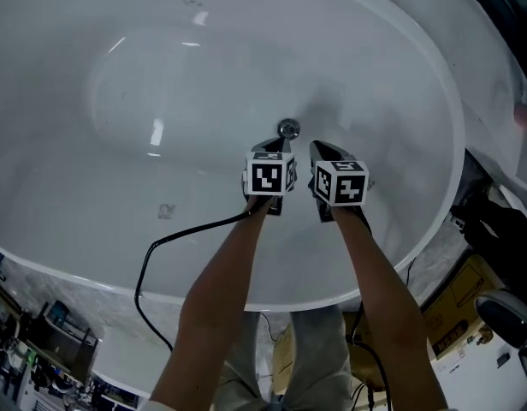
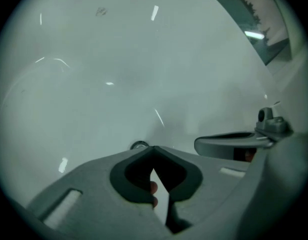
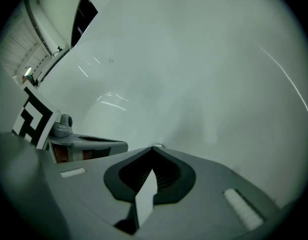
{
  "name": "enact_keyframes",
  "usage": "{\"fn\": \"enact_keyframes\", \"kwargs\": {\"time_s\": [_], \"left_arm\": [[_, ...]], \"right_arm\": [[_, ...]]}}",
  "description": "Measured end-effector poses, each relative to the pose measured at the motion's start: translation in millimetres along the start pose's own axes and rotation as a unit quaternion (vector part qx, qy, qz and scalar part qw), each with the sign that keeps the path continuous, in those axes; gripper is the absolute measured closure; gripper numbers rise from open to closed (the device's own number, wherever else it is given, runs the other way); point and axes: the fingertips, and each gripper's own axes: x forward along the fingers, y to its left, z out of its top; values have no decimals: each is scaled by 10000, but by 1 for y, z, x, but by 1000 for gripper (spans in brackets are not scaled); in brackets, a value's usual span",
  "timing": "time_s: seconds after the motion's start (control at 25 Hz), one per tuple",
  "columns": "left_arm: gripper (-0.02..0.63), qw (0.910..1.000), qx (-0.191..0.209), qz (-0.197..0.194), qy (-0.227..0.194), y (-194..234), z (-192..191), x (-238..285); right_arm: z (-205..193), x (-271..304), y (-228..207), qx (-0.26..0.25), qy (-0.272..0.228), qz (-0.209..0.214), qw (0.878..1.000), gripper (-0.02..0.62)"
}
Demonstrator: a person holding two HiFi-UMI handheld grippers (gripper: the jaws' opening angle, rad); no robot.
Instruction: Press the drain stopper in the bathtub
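A round chrome drain stopper (image 1: 287,128) sits at the bottom of the white oval bathtub (image 1: 443,101). Both grippers hang side by side just in front of it. The left gripper (image 1: 274,148) is shut, its tips meeting a short way before the stopper (image 2: 139,145), which peeks over the jaws in the left gripper view. The right gripper (image 1: 319,150) is shut too, with the stopper (image 3: 157,145) just past its tips. Neither holds anything. Each gripper shows in the other's view: the right gripper (image 2: 234,143), the left gripper (image 3: 89,145).
A black cable (image 1: 174,238) runs from the left gripper over the tub's near rim. Outside the tub at the right lie cardboard boxes (image 1: 456,302) and dark gear; cluttered equipment (image 1: 41,341) stands at the lower left. The tub's curved walls rise all around.
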Motion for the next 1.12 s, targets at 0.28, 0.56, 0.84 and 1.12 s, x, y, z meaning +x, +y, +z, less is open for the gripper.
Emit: {"fn": "enact_keyframes", "kwargs": {"time_s": [0.28,0.56,0.84,1.12], "left_arm": [[607,9996,160,-7,-218,-38,18,-79],[607,9979,505,-44,-406,-88,31,-151],[607,9953,725,46,-644,-120,41,-237],[607,9913,1021,58,-832,-158,43,-311]], "right_arm": [[10,-63,26,28,-145,82,9999,591],[14,-133,60,-337,-149,262,9990,591],[21,-220,102,-541,-487,411,9965,591],[29,-300,115,-787,-839,351,9927,591]]}}
